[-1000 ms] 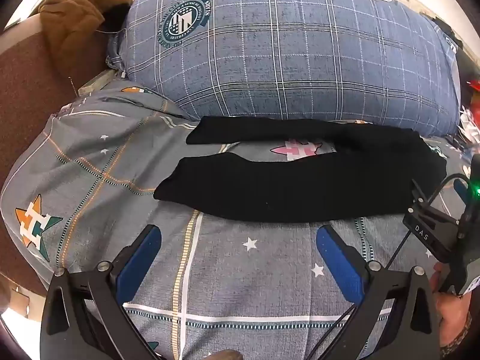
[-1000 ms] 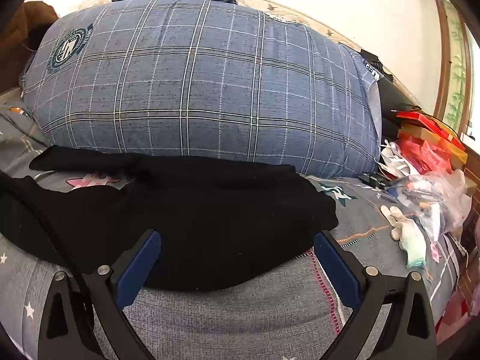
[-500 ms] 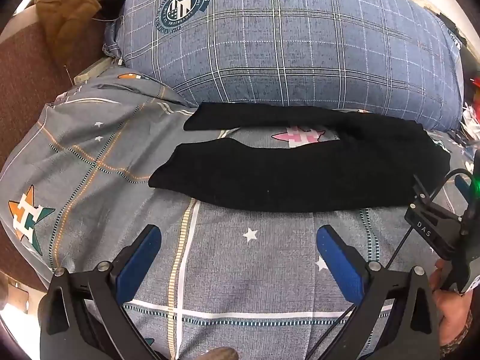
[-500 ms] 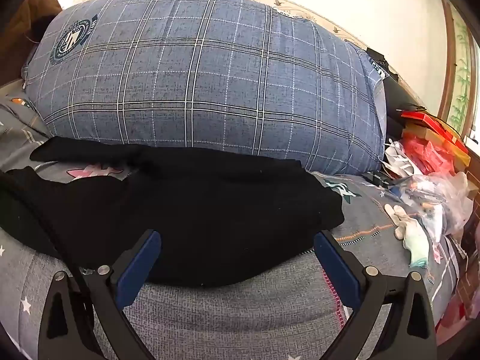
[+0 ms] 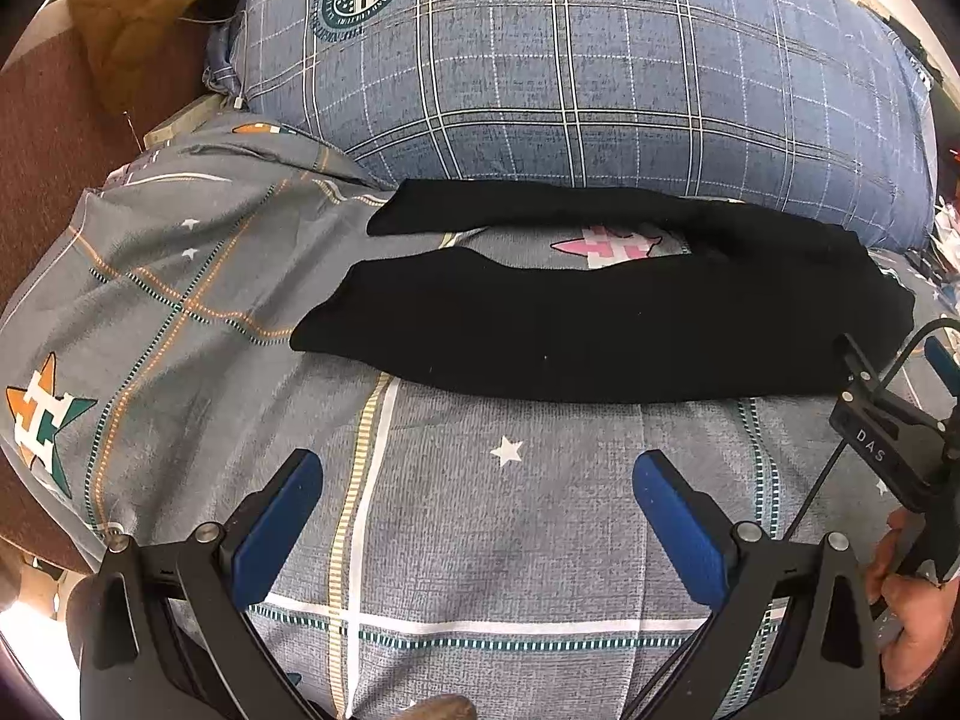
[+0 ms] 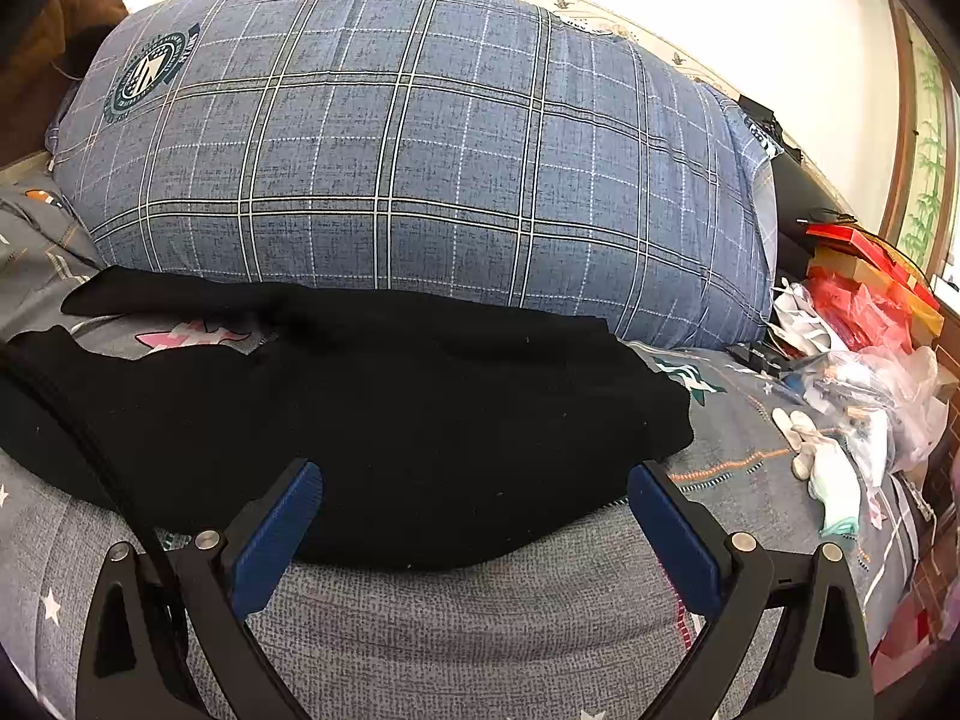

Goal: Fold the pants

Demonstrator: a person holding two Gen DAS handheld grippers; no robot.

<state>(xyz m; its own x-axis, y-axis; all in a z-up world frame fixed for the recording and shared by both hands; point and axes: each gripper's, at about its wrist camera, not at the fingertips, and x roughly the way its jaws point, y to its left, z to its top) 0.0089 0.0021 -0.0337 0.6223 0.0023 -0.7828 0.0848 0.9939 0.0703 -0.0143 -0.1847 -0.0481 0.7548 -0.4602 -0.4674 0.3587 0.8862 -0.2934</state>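
Black pants [image 5: 600, 330] lie against a plaid pillow [image 5: 600, 90]; both hand-held grippers [image 5: 477, 495] [image 6: 474, 504] gape wide.

Pants [image 5: 600, 324] on bedsheet [image 5: 480, 516], before pillow [image 5: 570, 78].

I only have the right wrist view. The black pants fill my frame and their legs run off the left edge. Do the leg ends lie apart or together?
Observer: Apart. In the left wrist view the black fabric pants spread in a V, with a pink star print on the grey patterned bedsheet showing between the legs.
Operator: Is the left gripper on them?
Observer: No. The left gripper is open over bare sheet, short of the near leg.
Operator: Anything past the cuffs?
Observer: A brown padded jacket sits beside the blue plaid pillow.
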